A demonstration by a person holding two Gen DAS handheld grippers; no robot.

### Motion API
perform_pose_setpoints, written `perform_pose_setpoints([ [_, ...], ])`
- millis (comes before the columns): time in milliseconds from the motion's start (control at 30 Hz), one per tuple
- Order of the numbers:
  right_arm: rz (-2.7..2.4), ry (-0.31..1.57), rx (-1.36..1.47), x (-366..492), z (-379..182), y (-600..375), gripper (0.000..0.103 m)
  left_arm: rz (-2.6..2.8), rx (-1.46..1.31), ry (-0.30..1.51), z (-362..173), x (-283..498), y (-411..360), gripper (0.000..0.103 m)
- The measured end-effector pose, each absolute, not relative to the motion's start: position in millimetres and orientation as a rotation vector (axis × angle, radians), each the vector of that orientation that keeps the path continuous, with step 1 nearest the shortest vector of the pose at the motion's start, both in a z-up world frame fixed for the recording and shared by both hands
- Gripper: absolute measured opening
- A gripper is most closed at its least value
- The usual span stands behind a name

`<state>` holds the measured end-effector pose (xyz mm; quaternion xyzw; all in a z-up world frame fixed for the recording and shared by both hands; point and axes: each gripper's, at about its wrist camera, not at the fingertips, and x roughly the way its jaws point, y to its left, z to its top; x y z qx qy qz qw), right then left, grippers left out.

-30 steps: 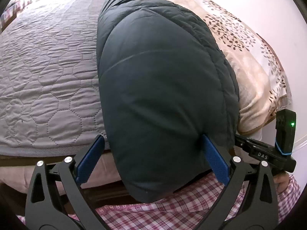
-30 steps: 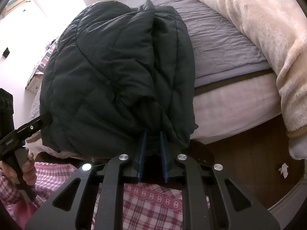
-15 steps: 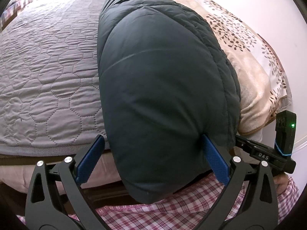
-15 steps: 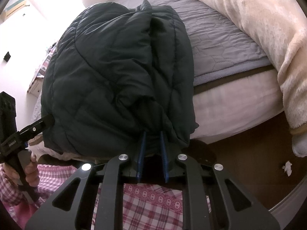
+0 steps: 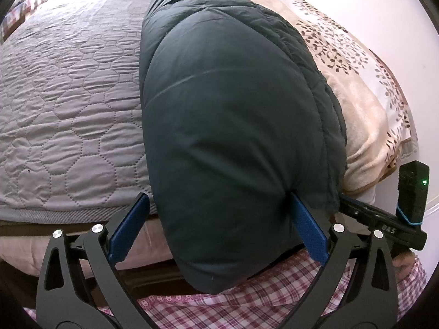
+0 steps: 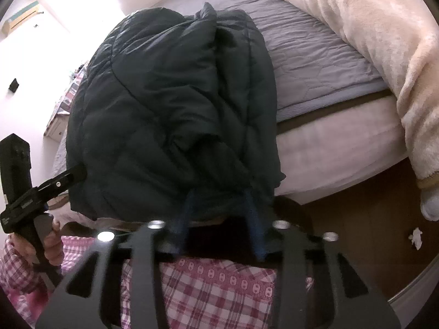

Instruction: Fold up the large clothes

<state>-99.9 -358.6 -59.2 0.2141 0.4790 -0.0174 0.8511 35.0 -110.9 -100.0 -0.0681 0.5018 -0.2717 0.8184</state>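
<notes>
A dark teal puffy quilted jacket (image 5: 236, 126) lies folded in a thick bundle at the near edge of the bed, its end hanging over the edge. It also shows in the right wrist view (image 6: 175, 115). My left gripper (image 5: 219, 213) is open wide, its blue pads either side of the bundle's near end, the right pad pressed into the fabric. My right gripper (image 6: 222, 200) has its blue fingers (image 6: 253, 216) parted, tips buried in the jacket's hem folds; the view is blurred.
The bed has a grey quilted cover (image 5: 68, 104) and a cream blanket with a leaf print (image 5: 365, 82) at the right side. Wooden floor (image 6: 365, 233) lies beside the bed with a scrap of tissue (image 6: 415, 237). My pink plaid clothing (image 6: 214, 290) is below.
My right gripper's fingers have spread apart from a narrow pinch on the jacket hem. The left gripper stays open around the bundle. The jacket has barely moved.
</notes>
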Motion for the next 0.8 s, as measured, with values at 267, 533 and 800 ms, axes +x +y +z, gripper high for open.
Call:
perform_pose_setpoints([
  [267,-0.031,0.876,0.467,-114,-25,-377,0.073,-0.595,-0.168,1.078,-103,39,-106,0.099],
  [533,-0.001,0.831,0.608,-94,-19,-420,0.086,-0.619,-0.189,1.095,-107,42,-101,0.099],
  [800,0.043,0.908,0.715,-39,-57,-427,0.093,-0.629,-0.190,1.104,-108,44,-100,0.099],
])
